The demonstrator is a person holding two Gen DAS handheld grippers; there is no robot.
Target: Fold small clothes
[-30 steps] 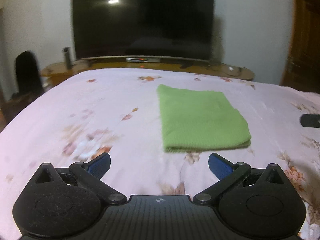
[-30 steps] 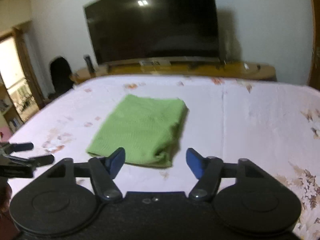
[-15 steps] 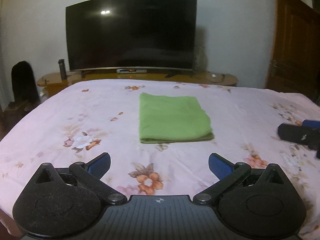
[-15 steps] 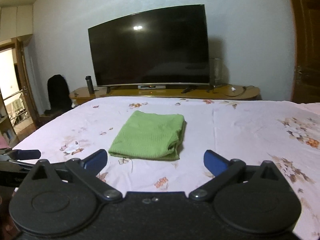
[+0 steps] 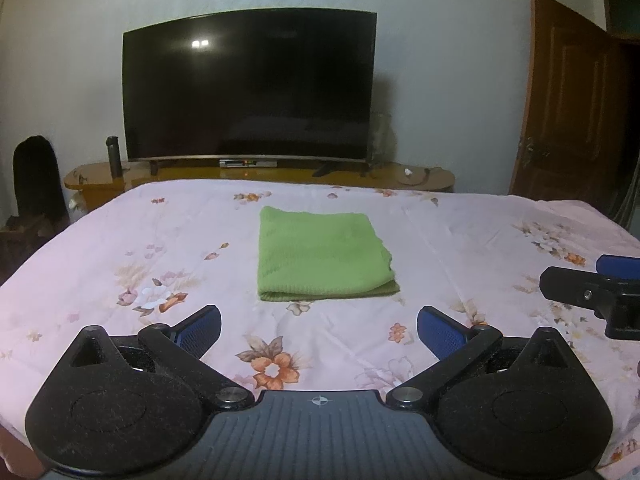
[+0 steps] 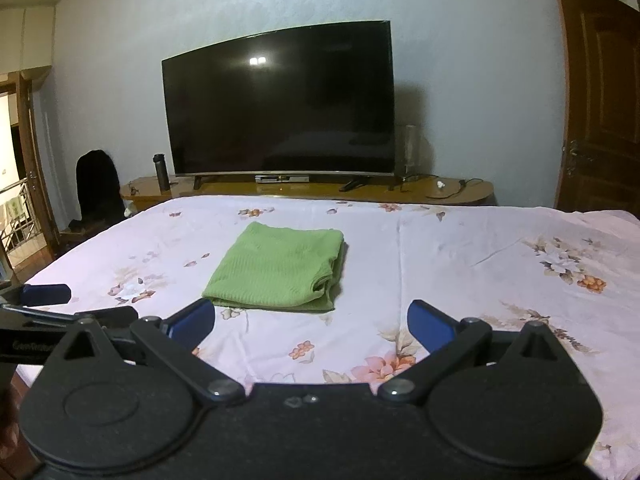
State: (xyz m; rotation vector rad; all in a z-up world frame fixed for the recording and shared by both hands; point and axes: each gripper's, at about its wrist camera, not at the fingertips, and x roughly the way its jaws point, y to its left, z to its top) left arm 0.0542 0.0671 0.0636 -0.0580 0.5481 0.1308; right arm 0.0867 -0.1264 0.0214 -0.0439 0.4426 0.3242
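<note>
A green knitted garment [image 5: 322, 256] lies folded into a neat rectangle on the pink floral bedsheet [image 5: 460, 248]. It also shows in the right wrist view [image 6: 280, 268]. My left gripper [image 5: 319, 330] is open and empty, held back from the garment above the near part of the bed. My right gripper [image 6: 311, 322] is open and empty too, also short of the garment. The right gripper's tip shows at the right edge of the left wrist view [image 5: 600, 288]. The left gripper's tip shows at the left edge of the right wrist view [image 6: 44, 298].
A large dark TV [image 5: 248, 84] stands on a low wooden stand [image 5: 420, 178] beyond the bed's far edge. A dark bottle [image 5: 114, 156] sits on the stand's left end. A wooden door [image 5: 568, 116] is at the right, a dark chair [image 6: 96, 184] at the left.
Both grippers have pulled back and risen away from the folded garment, which now looks smaller and farther. The right gripper's jaws have opened wider. The garment has not moved.
</note>
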